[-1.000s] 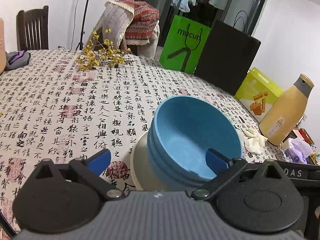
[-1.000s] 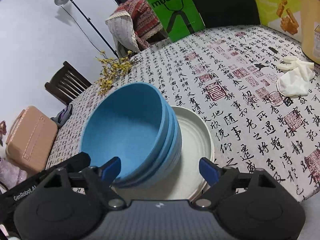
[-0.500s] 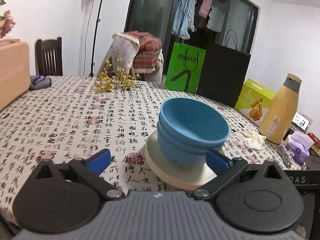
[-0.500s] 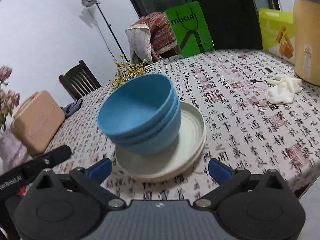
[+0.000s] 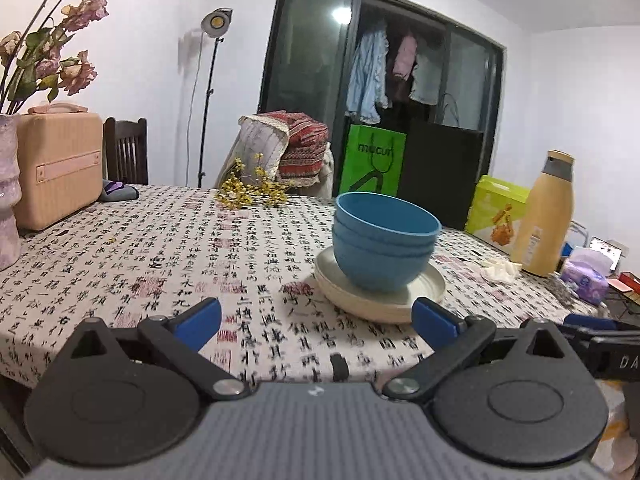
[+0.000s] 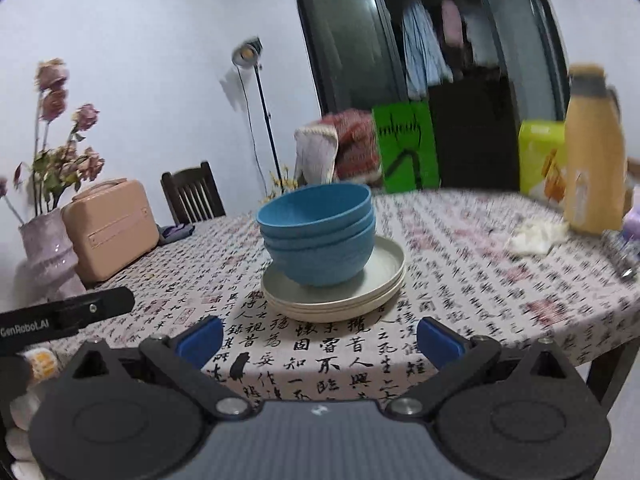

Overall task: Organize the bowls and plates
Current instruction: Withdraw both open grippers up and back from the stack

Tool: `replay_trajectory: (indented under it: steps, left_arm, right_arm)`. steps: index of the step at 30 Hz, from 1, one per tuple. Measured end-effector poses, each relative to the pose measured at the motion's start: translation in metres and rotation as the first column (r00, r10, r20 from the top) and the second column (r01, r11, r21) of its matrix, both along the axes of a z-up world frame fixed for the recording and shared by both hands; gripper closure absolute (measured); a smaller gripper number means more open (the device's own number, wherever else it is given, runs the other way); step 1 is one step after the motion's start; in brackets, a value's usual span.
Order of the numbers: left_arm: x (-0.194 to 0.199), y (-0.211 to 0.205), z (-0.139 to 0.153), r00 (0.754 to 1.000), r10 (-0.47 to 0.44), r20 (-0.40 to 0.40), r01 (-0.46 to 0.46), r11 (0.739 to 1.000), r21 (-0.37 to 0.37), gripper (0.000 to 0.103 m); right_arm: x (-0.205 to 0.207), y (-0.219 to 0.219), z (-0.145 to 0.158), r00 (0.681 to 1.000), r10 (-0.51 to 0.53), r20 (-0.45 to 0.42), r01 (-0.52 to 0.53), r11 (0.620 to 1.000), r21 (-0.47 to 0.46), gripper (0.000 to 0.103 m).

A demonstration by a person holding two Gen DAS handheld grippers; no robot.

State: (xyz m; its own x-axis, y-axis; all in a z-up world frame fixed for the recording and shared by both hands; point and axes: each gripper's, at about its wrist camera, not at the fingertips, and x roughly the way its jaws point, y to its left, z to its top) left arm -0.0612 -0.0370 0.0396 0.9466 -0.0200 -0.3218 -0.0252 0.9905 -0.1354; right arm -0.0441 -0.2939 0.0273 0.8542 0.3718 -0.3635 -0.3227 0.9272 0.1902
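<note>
A stack of nested blue plastic bowls [image 5: 384, 246] sits on a stack of shallow cream plates [image 5: 380, 294], a little off centre on them, and the plates rest on the round table [image 5: 160, 264] under its white cloth printed with black calligraphy. The pile stands near the table's front edge.

The left claw [image 5: 316, 316] is wide open with nothing between its blue pads; the pile is beyond its right pad, apart from it. The right claw [image 6: 320, 338] also stands fully open and empty, its jaws having just been spreading, and the pile lies centred ahead of it, clear of both pads.

The left wrist view is sharp and shows yellow blossom twigs [image 5: 250, 192] lying on the cloth behind the bowls, a purple tissue pack [image 5: 586, 280] and a small lit screen [image 5: 606, 250] at far right, and part of the right claw's blue pad at its right margin. The right wrist view is blurred on its right side; it alone shows the whole lilac vase [image 6: 48, 256] of dried pink flowers beside the peach-coloured hard case [image 6: 112, 228], and the table's front edge with the cloth hanging over it. Both show the tall tan bottle with a grey collar [image 5: 544, 216] and a crumpled white cloth [image 5: 500, 270] beside it.
</note>
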Motion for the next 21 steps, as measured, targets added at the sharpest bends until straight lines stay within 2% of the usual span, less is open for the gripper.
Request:
replay_trajectory:
  steps: [5, 9, 14, 21]
  left_arm:
    - [-0.021, -0.001, -0.016, 0.999, -0.014, 0.035, 0.013, 0.999, 0.039, 0.000]
    - [-0.035, 0.004, -0.028, 0.999, -0.010, 0.048, 0.009, 1.000, 0.025, 0.000]
    - [-0.052, 0.005, -0.042, 0.997, 0.010, 0.082, -0.014, 0.999, 0.050, 0.000]
    - [-0.058, 0.003, -0.041, 0.994, 0.013, 0.109, -0.019, 0.998, 0.061, 0.000]
  right_arm:
    - [-0.031, -0.008, -0.003, 0.998, -0.009, 0.058, 0.009, 1.000, 0.000, 0.000]
    - [-0.047, -0.010, -0.007, 0.995, -0.021, 0.093, 0.024, 0.999, -0.032, 0.000]
    - [-0.058, -0.015, -0.014, 0.995, -0.027, 0.093, 0.031, 0.999, -0.041, 0.000]
    - [-0.065, -0.018, -0.021, 0.994, -0.032, 0.101, 0.038, 0.998, -0.056, 0.000]
